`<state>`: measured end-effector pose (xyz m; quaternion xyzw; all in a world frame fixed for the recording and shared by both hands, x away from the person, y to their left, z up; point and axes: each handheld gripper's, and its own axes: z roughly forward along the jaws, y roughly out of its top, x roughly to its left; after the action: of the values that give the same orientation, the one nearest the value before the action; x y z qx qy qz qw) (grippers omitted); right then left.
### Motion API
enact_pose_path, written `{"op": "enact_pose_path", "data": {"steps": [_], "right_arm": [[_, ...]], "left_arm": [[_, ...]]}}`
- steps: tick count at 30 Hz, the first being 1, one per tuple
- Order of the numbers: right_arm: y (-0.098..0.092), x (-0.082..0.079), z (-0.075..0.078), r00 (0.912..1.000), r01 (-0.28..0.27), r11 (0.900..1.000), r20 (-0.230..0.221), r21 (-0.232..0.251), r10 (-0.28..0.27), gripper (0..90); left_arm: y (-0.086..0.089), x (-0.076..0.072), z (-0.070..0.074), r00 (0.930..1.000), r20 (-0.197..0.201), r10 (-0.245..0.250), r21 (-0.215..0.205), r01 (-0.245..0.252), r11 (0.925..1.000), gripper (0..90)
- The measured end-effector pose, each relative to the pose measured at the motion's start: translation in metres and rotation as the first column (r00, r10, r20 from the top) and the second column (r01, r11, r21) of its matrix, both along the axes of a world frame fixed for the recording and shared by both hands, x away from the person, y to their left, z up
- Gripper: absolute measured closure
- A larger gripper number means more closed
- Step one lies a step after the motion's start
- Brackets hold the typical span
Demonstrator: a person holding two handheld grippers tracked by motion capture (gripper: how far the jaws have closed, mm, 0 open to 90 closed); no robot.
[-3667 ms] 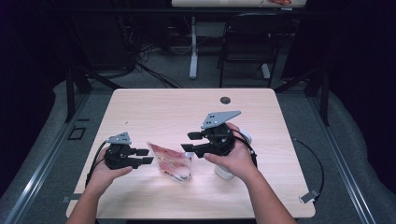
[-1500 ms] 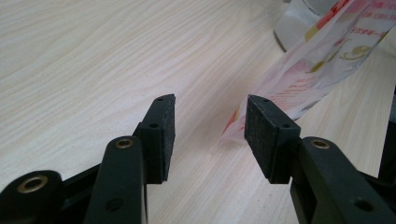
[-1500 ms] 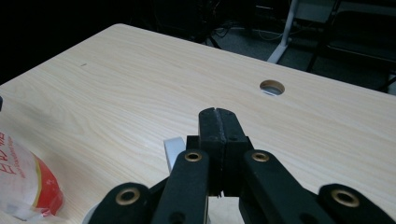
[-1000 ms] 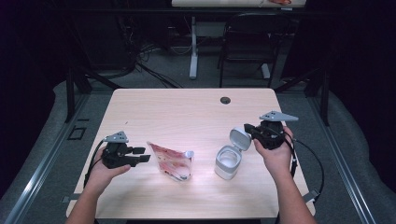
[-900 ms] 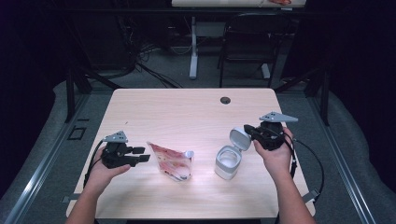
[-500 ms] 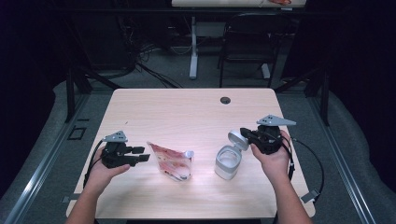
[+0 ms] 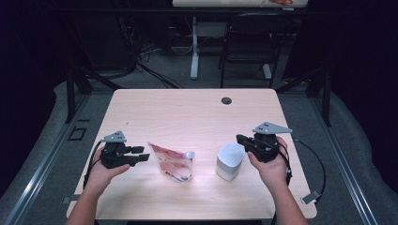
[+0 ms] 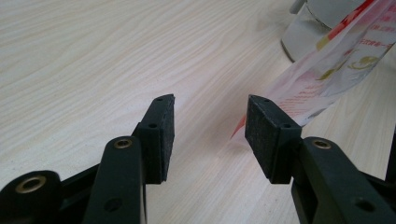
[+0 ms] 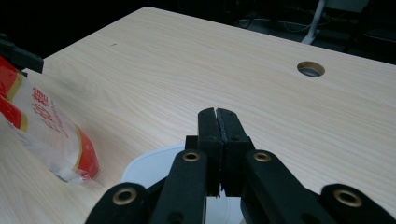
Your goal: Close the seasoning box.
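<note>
High view: the tabletop [image 7: 187,112] is pale wood-grain laminate, rectangular, with a round cable hole [image 7: 226,100] near its far edge. A flat, clear plastic pouch [image 7: 171,161] printed in red lies near the front, with a small white cap [image 7: 189,153] at its right corner. To its right stands a white, squat, rounded tub [image 7: 230,161] with its lid down. The left claw [image 7: 141,154] is matte black; it rests just left of the pouch, with its jaws apart and nothing between them. The right claw [image 7: 240,139] is just beside the tub's upper right, its jaws together and empty.

Left gripper view: the left claw [image 8: 210,130] has flat, rubbery black pads [image 8: 259,130] set well apart over bare wood. The pouch [image 8: 327,79] shows a glossy, crinkled corner just beyond the right pad; I cannot tell whether it touches. The tub [image 8: 303,32] is behind it.

Right gripper view: the right claw [image 9: 217,114] has its pads pressed together above the tub's smooth white lid [image 9: 154,168]. The pouch [image 9: 46,126] lies to the left.

A second ago the tub's lid stood open and tilted, and the right claw was farther right; now the lid is shut and the claw is closer to the tub. The left claw and the pouch are unchanged.
</note>
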<state>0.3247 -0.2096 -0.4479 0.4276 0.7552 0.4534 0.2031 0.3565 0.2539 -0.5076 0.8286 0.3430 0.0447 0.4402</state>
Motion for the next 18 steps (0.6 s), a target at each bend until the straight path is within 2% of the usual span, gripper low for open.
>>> {"op": "enact_pose_path", "data": {"steps": [6, 8, 10, 18], "right_arm": [[-0.007, -0.007, -0.005, 0.9998, 0.018, 1.000, 0.012, -0.016, -0.018, 88.0], [-0.011, -0.011, -0.008, 0.9995, 0.029, 0.999, 0.014, -0.024, -0.028, 87.1], [-0.015, -0.015, -0.011, 0.9989, 0.044, 0.999, 0.016, -0.016, -0.043, 87.0], [-0.036, -0.027, -0.034, 0.9967, 0.078, 0.997, -0.025, 0.012, -0.077, 82.9]], "left_arm": [[0.003, 0.000, 0.000, 0.9999, 0.009, 0.009, 0.009, -0.009, 0.9999, 52.7], [0.002, 0.000, -0.001, 0.9994, 0.017, 0.029, 0.002, -0.029, 0.9996, 52.7], [0.003, 0.000, -0.001, 0.9996, 0.011, 0.024, 0.003, -0.024, 0.9997, 52.6], [0.003, 0.001, -0.004, 0.9986, 0.014, 0.050, -0.002, -0.050, 0.9987, 52.3]]}}
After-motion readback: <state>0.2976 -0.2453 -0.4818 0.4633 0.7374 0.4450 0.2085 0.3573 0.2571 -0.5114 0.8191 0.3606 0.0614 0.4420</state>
